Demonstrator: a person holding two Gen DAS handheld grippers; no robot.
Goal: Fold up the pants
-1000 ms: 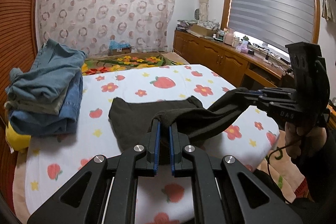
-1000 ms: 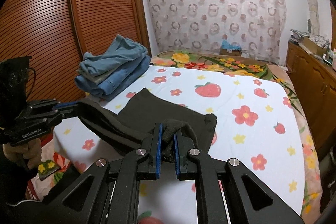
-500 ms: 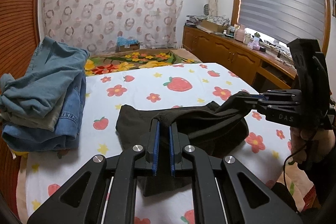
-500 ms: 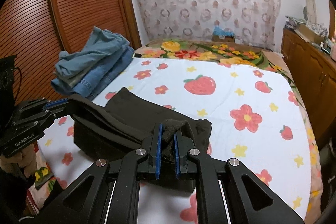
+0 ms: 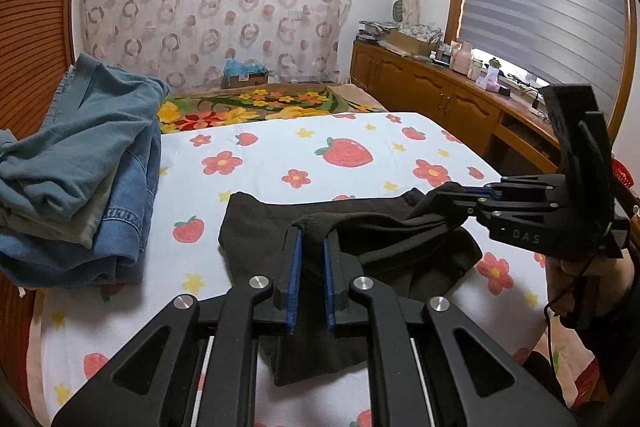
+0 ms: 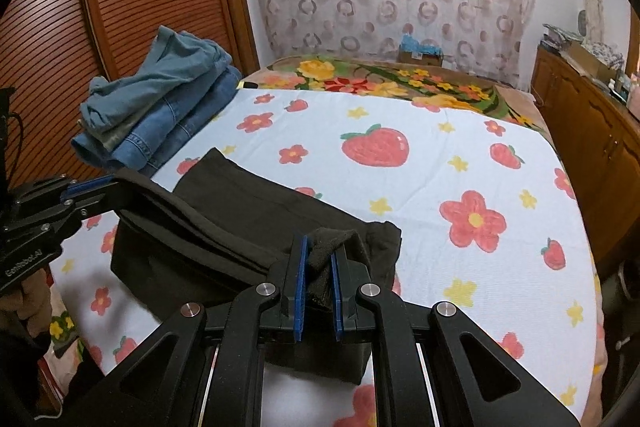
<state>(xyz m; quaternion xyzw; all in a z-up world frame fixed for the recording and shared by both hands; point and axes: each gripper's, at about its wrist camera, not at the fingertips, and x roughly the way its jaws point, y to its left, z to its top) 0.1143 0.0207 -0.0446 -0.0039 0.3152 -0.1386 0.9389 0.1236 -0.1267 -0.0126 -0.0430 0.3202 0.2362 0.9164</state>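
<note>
Both grippers pinch the dark pants [image 5: 360,247]: left gripper [image 5: 311,267], its jaws just easing apart, and right gripper [image 6: 320,279]. Uneven release risks a crooked fold ahead.

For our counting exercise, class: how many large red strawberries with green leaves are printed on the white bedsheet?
1 large red strawberry, mid-sheet beyond the dark brown pants. Smaller strawberries dot the white bedsheet; the pants or folded denim stack may hide more.

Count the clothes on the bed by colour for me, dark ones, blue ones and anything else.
Dark: 1, the pants held by both grippers.
Blue: 2, a teal garment on top, jeans at the bottom.
Pale greenish: 1, a folded piece between them.
Total: 4
</note>
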